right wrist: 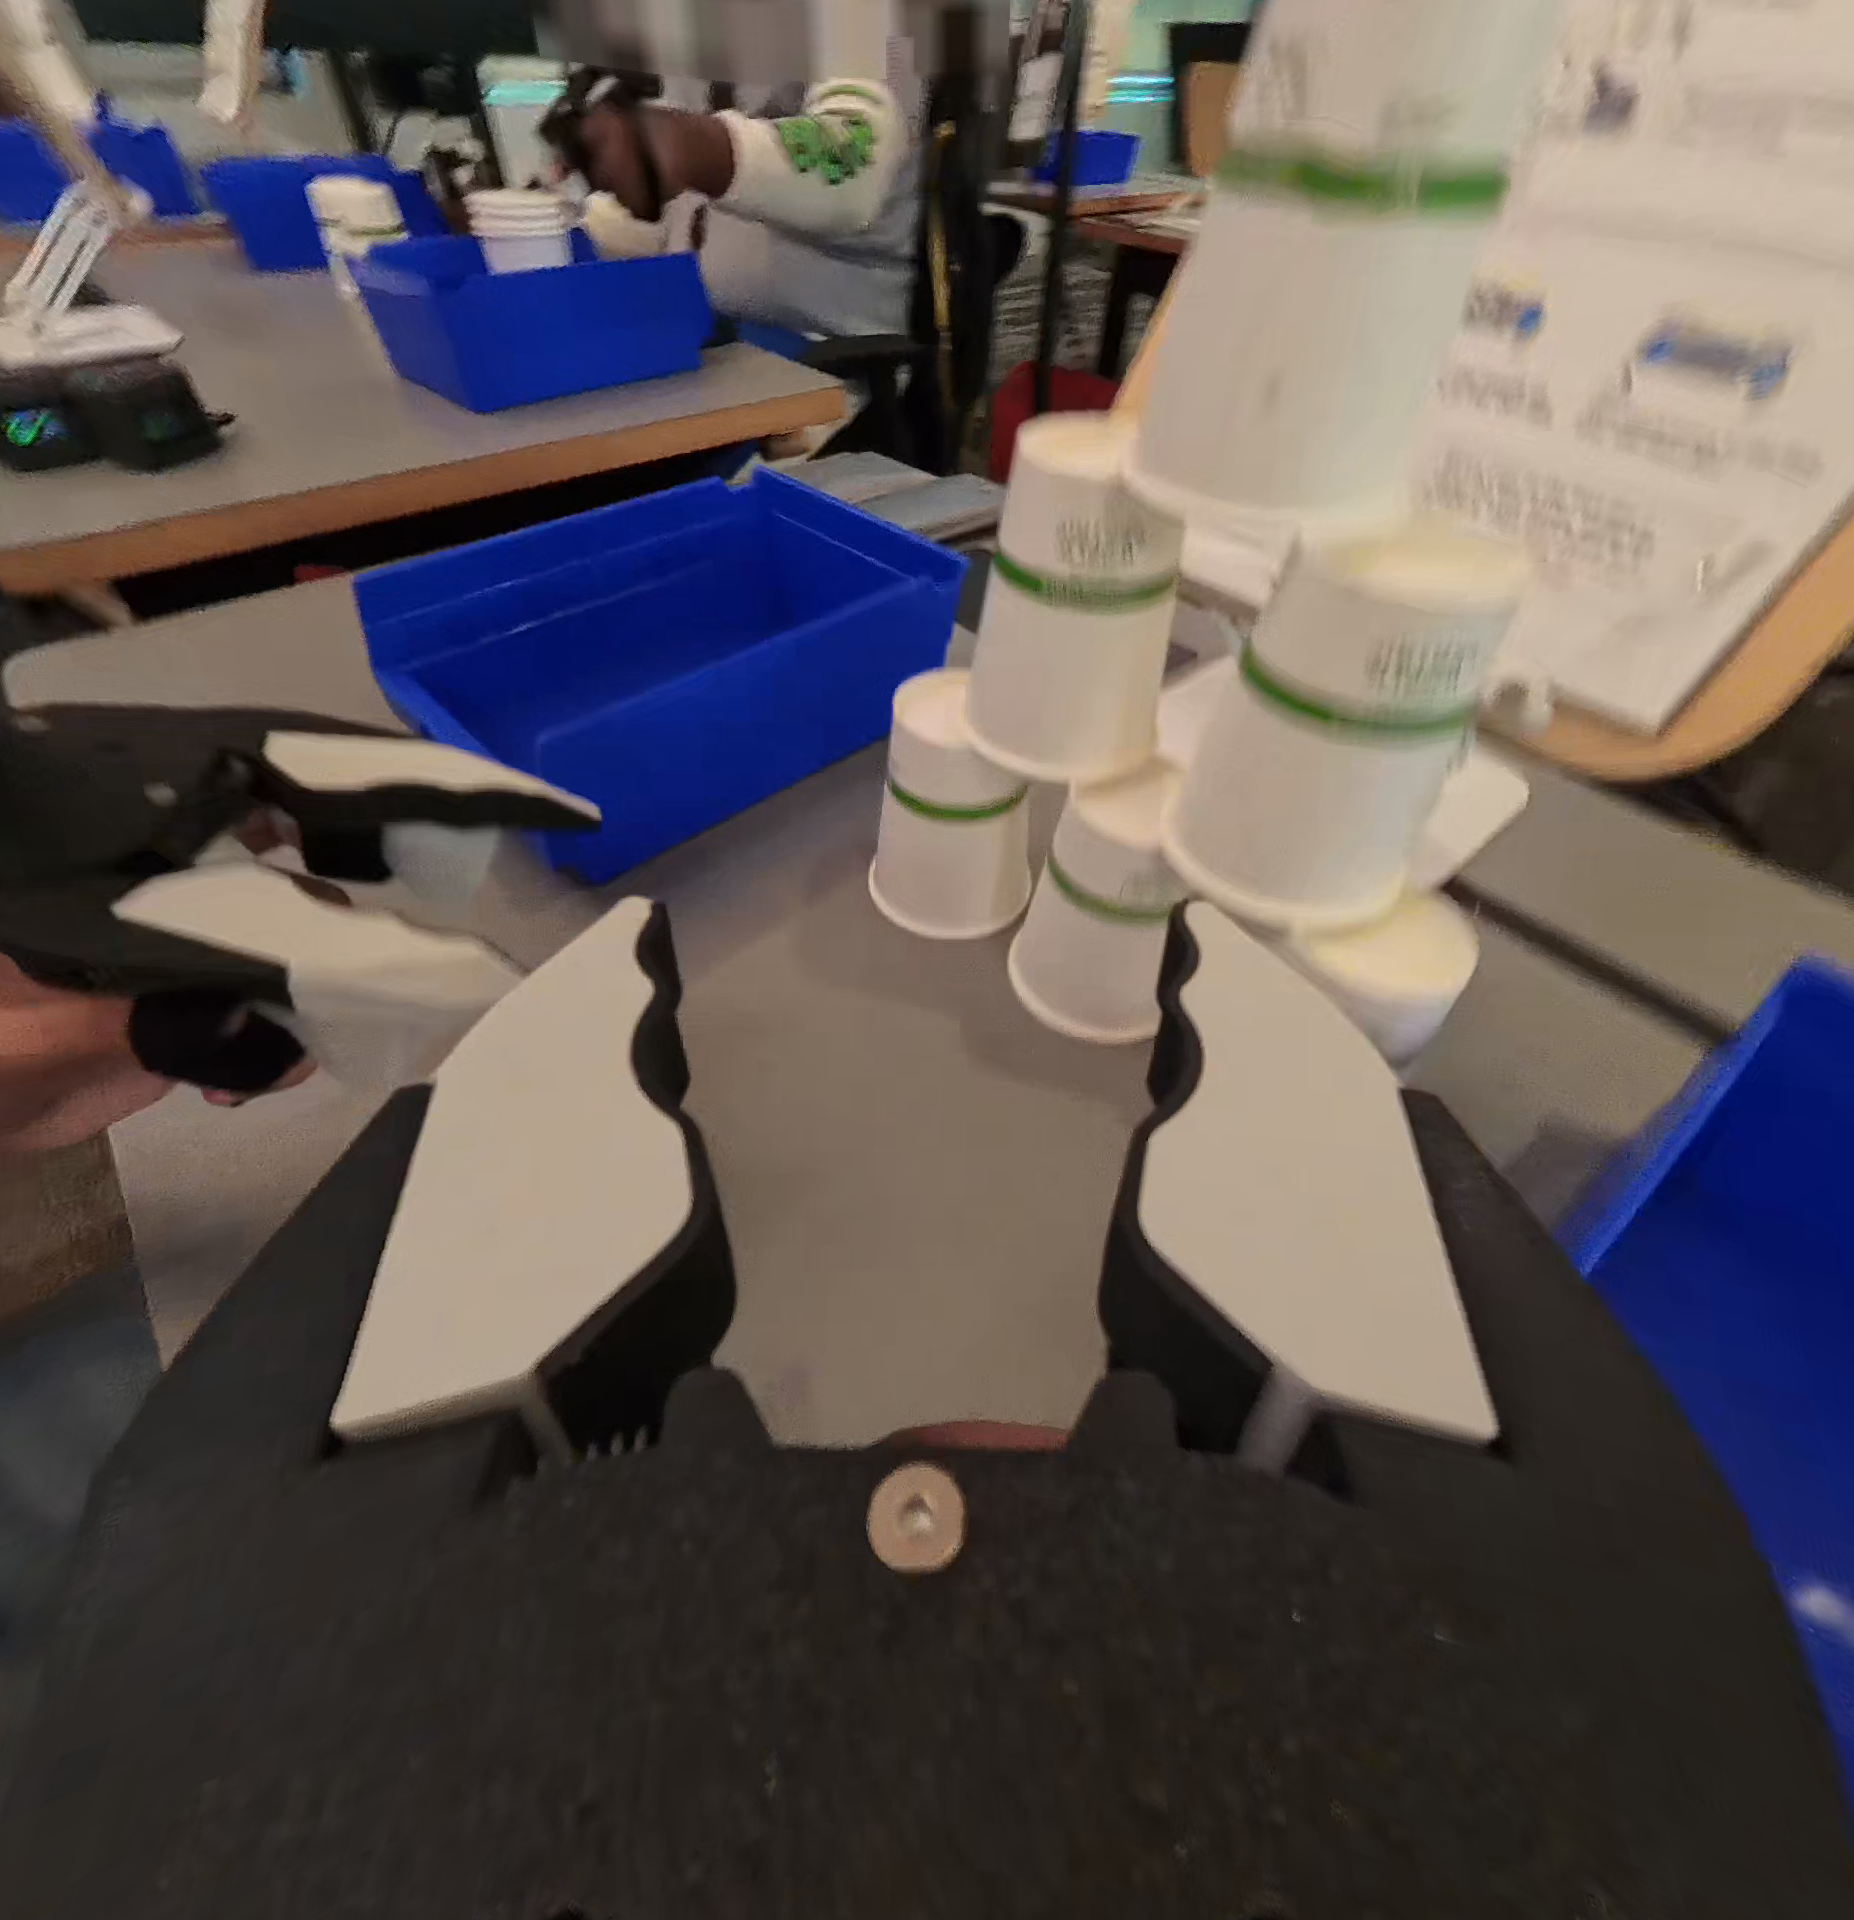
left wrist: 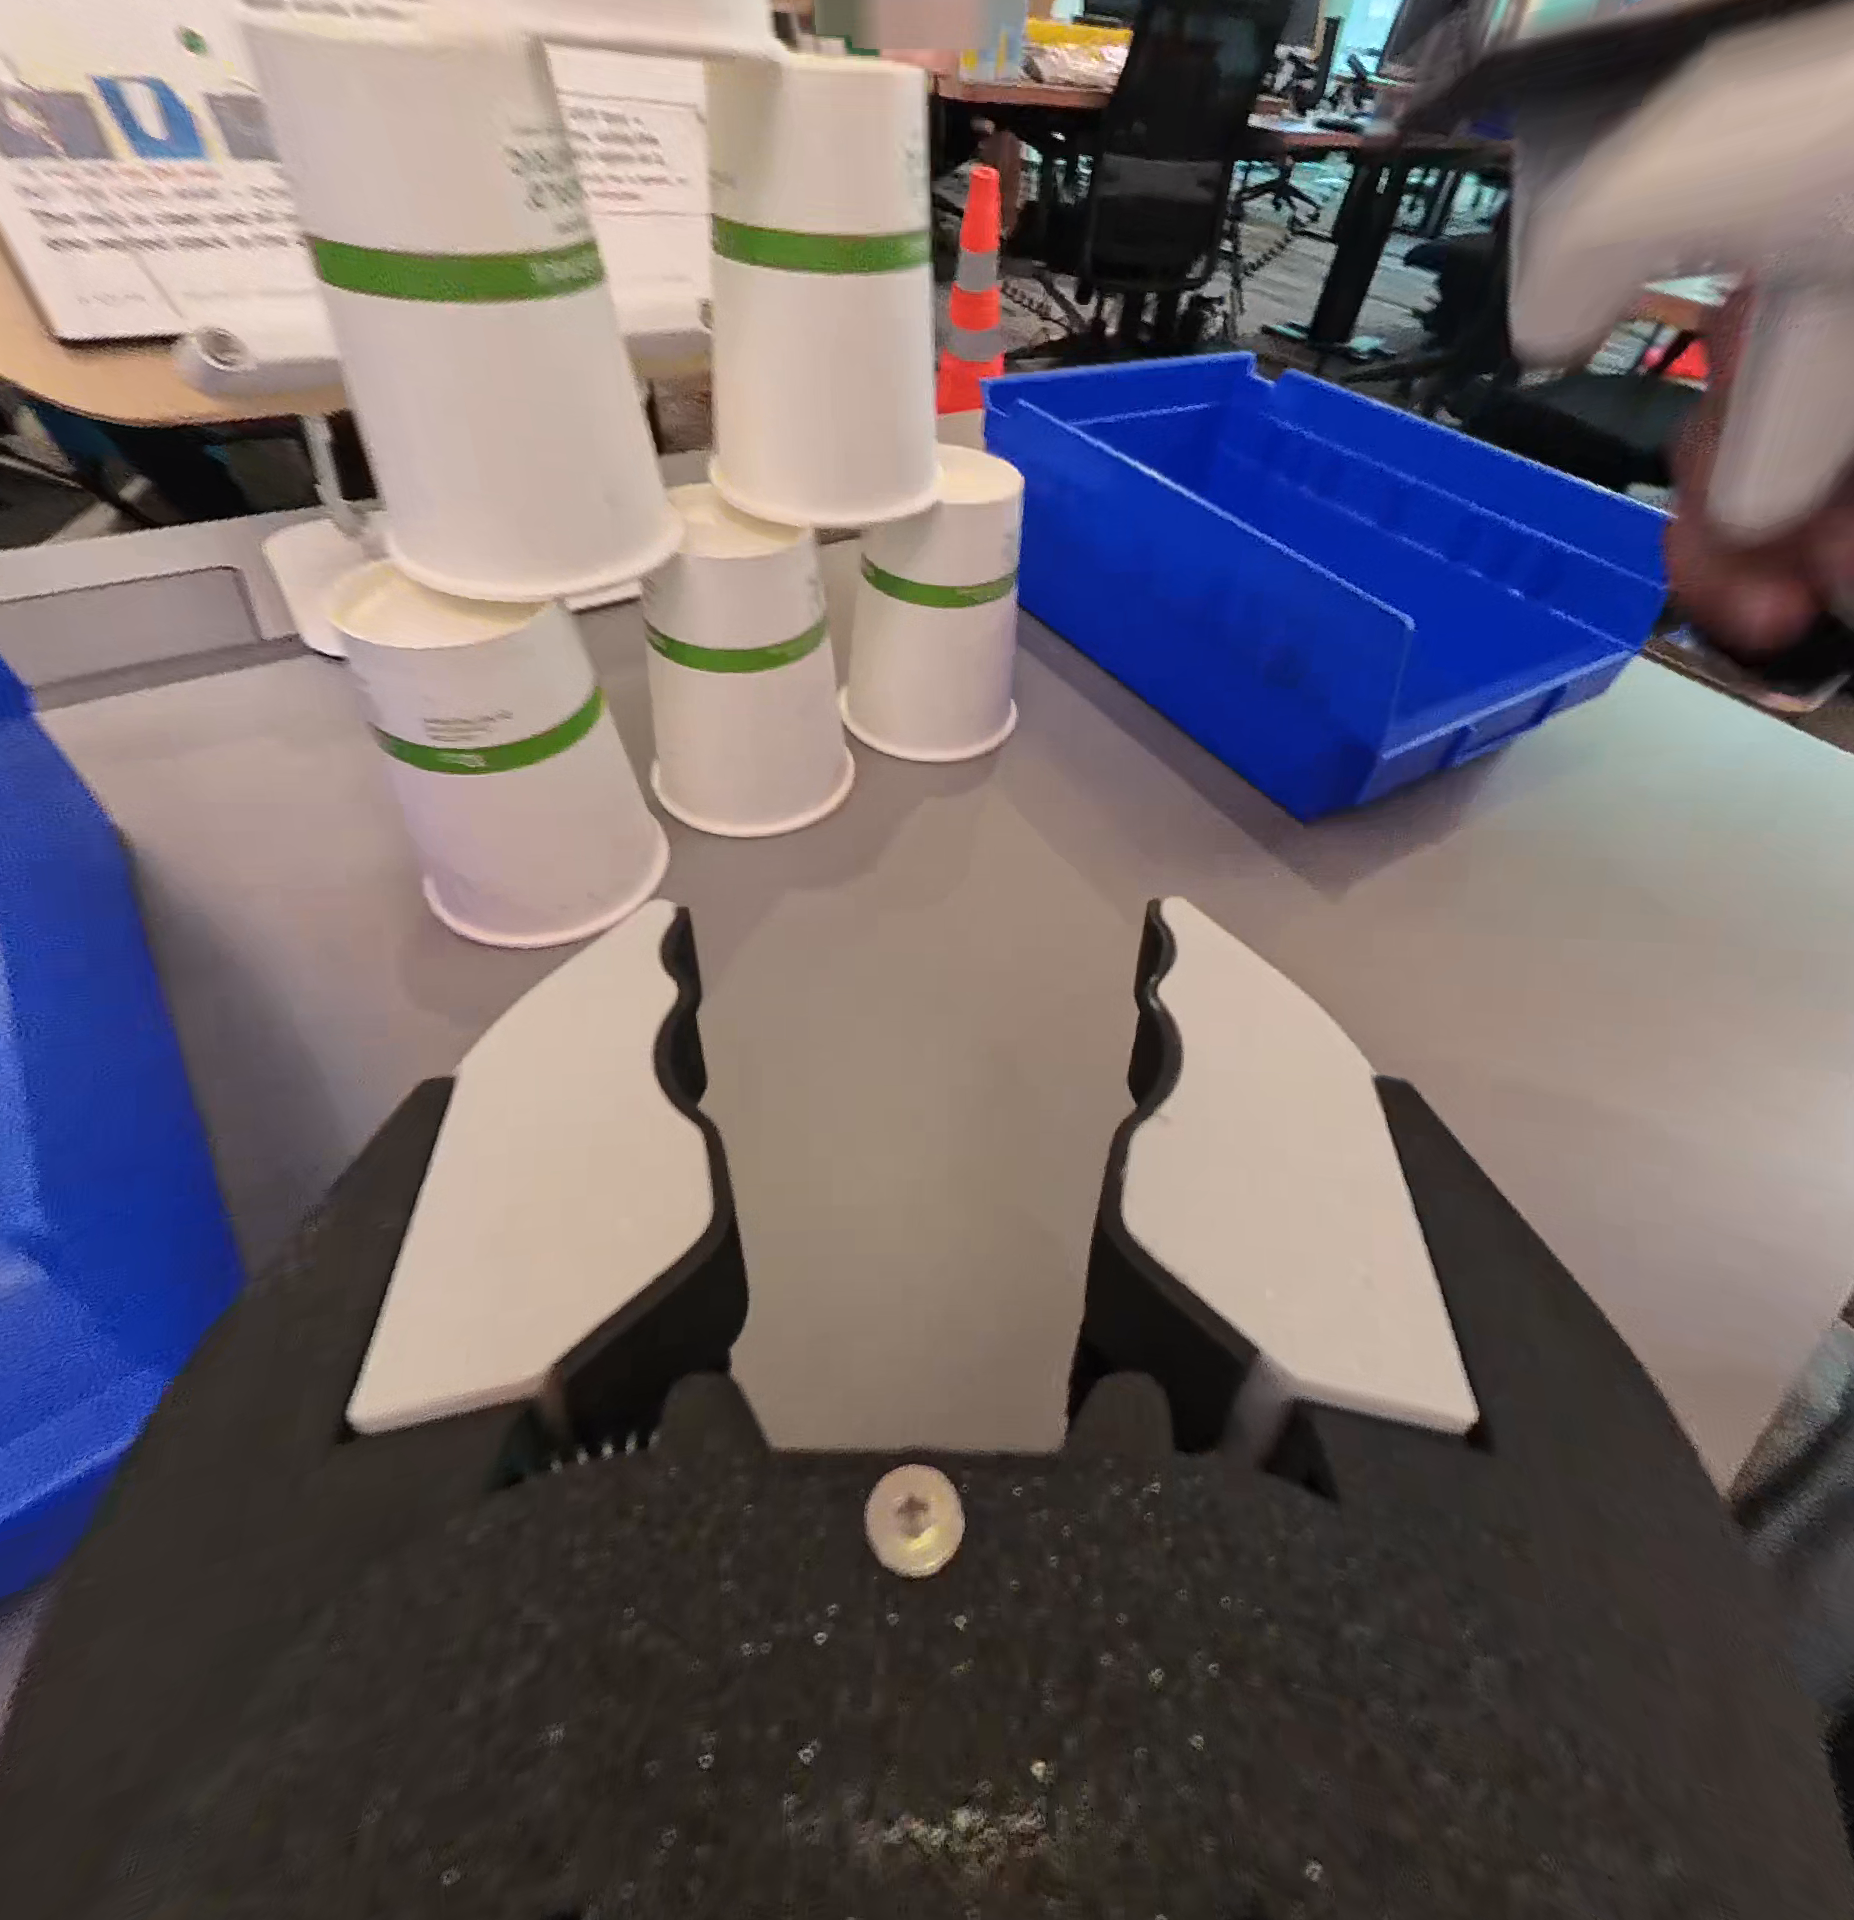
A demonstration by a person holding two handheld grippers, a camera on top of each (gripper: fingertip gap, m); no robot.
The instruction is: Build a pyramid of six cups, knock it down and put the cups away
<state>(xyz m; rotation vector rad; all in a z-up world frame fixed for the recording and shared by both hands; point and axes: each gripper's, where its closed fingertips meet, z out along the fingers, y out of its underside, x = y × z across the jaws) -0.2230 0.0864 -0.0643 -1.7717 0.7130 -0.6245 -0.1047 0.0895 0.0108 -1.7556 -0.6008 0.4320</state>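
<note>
**Left wrist view first: six paper cups stacked, both grippers empty**

Left wrist view shows the left gripper (left wrist: 918, 925) with its jaws spread and nothing between them, hovering over the grey table (left wrist: 1422, 1039). Ahead of it stands the cup pyramid (left wrist: 694, 499): three upturned white cups with green bands at the base, two above, and what looks like a sixth rim at the top edge. It sits just left of the blue bin (left wrist: 1318, 582), near but not touching. The near upper cup (left wrist: 466, 312) leans and looks blurred, so I judge the stack may be tipping.

Right wrist view has the right gripper (right wrist: 918, 925) likewise spread and empty, its right fingertip just before the base cups. The pyramid stands right of the blue bin here.

These cups look feather-light, thin-walled and easily crushed; I would pinch one gently across its side wall, near the stiffer rolled rim, and expect it to slide or roll at a nudge.
</note>
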